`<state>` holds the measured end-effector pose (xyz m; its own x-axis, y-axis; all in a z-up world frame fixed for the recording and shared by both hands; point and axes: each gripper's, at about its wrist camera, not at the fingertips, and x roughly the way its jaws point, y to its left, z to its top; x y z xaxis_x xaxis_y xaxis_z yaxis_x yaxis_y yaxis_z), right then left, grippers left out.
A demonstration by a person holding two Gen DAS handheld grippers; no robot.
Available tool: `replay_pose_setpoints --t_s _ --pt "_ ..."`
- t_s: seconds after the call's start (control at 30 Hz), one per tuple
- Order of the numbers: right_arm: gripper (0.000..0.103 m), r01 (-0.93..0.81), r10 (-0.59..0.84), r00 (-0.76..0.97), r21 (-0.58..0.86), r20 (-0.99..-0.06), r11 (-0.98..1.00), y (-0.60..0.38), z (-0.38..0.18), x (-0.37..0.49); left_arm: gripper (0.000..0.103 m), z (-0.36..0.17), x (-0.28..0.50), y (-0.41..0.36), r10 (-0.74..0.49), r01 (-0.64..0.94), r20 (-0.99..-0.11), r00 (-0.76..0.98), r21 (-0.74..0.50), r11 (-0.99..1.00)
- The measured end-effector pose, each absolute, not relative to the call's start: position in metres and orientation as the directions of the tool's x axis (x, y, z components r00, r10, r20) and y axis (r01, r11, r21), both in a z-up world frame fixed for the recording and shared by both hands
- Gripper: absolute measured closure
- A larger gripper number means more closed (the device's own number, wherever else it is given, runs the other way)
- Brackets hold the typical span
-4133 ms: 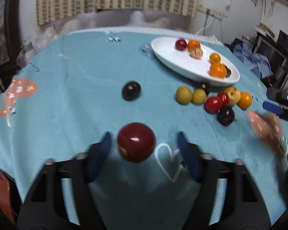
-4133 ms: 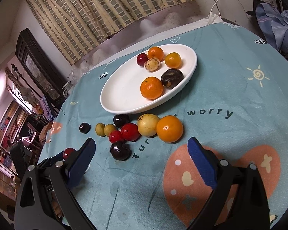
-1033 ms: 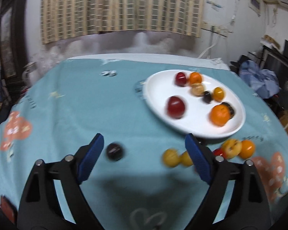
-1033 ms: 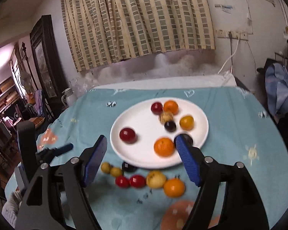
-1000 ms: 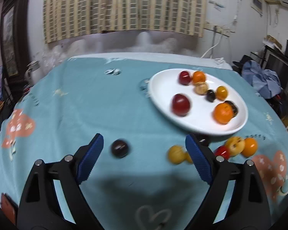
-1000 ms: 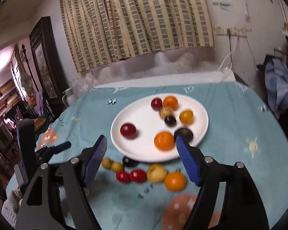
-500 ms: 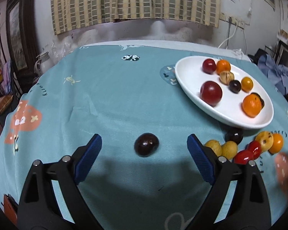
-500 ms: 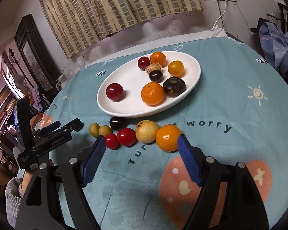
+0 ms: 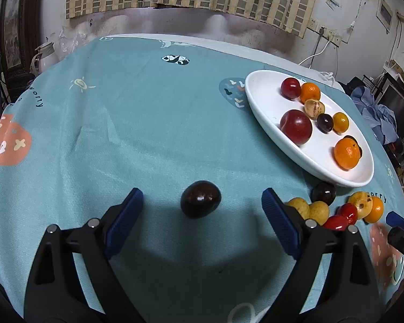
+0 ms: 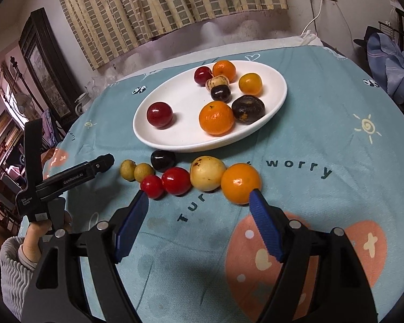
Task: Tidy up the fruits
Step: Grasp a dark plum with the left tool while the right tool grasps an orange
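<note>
Red plum (image 9: 296, 127) now on plate (image 9: 264, 113), off cloth (image 9: 121, 123) where left gripper (image 9: 202, 210) stood around it four seconds back. A small dark fruit (image 9: 325, 123) also new on plate, among the far cluster. Left gripper now low, jaws wide, dark plum (image 9: 200, 202) lying between and just ahead of the tips, untouched; a second ago that plum sat off toward the left jaw, farther away. Right gripper (image 10: 199, 202) lowered toward the row beside the plate, tips now near red fruit (image 10: 152, 186) and orange (image 10: 240, 183), jaws apart, empty.
</note>
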<state>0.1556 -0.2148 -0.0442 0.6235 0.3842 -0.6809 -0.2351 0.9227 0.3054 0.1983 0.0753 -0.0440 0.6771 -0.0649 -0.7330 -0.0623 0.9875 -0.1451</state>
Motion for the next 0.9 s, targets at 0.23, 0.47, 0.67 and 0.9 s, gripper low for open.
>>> replay_pose_setpoints --t_s 0.23,0.47,0.67,0.9 --pt "0.026 -0.226 0.377 0.615 0.304 -0.693 0.926 -0.215 -0.047 0.158 0.017 -0.046 0.203 0.072 -0.075 -0.049 -0.744 0.664 -0.143 0.989" --pt "0.026 -0.221 0.372 0.604 0.301 -0.705 0.928 -0.214 -0.05 0.159 0.05 -0.049 0.205 0.071 -0.05 -0.049 -0.757 0.651 -0.108 0.993" --pt "0.026 -0.209 0.372 0.606 0.31 -0.703 0.927 -0.218 -0.051 0.162 0.073 -0.043 0.189 0.075 -0.048 -0.047 -0.736 0.676 -0.108 0.993" --pt "0.026 -0.194 0.367 0.613 0.317 -0.699 0.928 -0.226 -0.053 0.166 0.073 -0.022 0.149 0.048 -0.108 0.047 -0.685 0.72 -0.107 0.993"
